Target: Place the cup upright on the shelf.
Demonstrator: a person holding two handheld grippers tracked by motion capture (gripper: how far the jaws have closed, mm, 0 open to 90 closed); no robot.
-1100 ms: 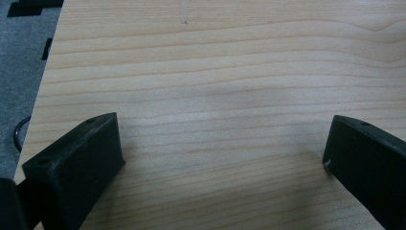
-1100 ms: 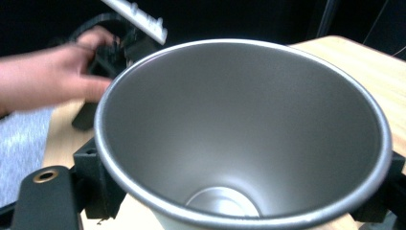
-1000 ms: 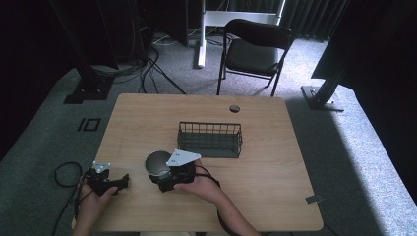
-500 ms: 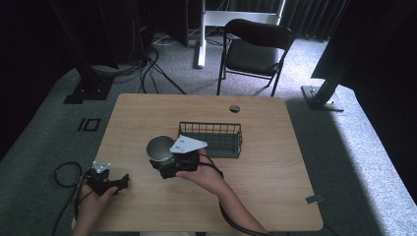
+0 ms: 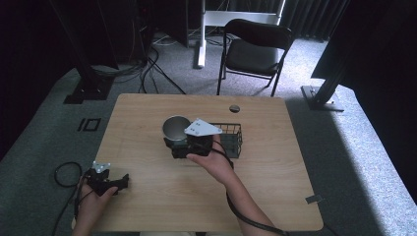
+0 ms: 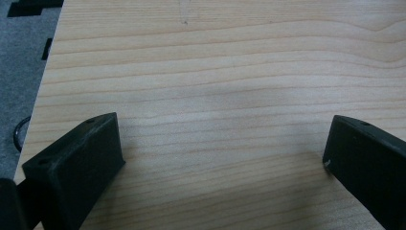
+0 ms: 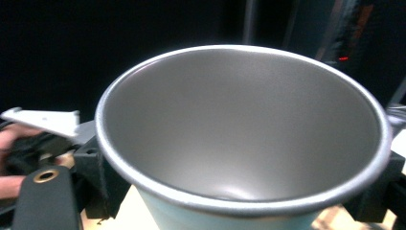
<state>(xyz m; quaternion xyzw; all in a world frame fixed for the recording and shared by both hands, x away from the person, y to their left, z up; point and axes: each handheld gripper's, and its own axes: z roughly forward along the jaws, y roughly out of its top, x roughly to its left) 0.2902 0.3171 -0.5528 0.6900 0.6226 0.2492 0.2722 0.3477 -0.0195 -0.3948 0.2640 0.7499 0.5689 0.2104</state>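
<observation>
A metal cup (image 5: 175, 128) with an empty grey inside (image 7: 239, 124) is held off the wooden table (image 5: 147, 196). My right gripper (image 5: 176, 143) is shut on it, one jaw on each side of its wall below the rim. The cup hangs just left of a black wire basket (image 5: 232, 140) at the table's middle. My left gripper (image 5: 120, 181) rests at the front left edge of the table. Its jaws stand wide apart over bare wood in the left gripper view, so the left gripper (image 6: 222, 158) is open and holds nothing.
A black folding chair (image 5: 255, 49) stands behind the table. A round grommet hole (image 5: 234, 108) sits near the far edge. Cables (image 5: 147, 69) and dark stand bases lie on the grey carpet at the left and right.
My right gripper has lifted the cup off the table and carried it away from the person, up to the basket's left end. The left gripper has stayed put.
</observation>
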